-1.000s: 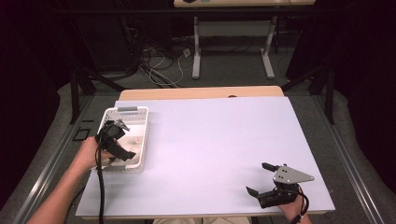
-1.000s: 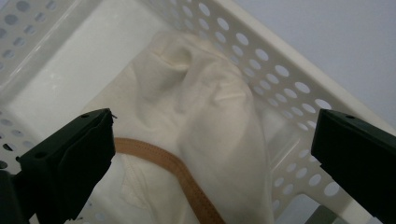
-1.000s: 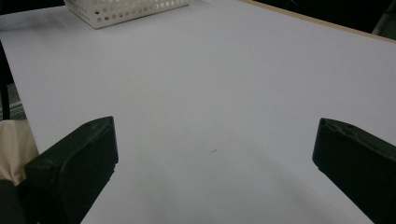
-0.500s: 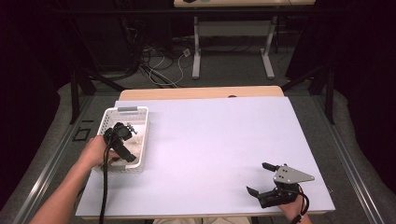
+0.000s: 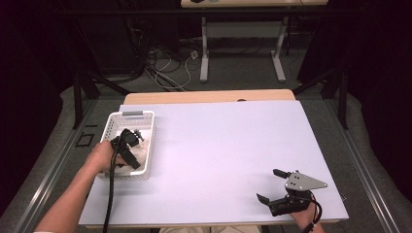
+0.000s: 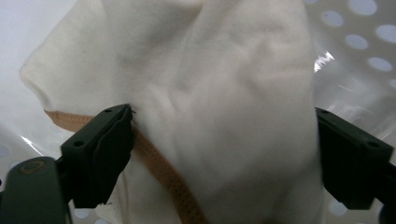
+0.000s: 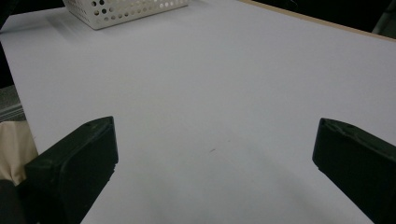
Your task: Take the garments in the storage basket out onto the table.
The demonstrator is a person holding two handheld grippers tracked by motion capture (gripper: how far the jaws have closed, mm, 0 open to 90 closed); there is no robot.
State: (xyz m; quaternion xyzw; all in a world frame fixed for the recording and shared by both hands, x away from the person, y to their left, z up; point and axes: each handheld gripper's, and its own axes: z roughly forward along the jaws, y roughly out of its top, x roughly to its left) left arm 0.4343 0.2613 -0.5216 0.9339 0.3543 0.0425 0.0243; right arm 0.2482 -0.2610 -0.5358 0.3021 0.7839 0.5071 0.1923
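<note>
White cloth bunched in basket; left gripper jaws closing round it, not yet pinching. Risk: grabs only tan hem, slips. Right gripper spread, idle.

White table — cables, perhaps, behind.

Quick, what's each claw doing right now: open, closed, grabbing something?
Left claw: open, just been closing around the white cloth in the basket.
Right claw: open, nothing between its jaws.
</note>
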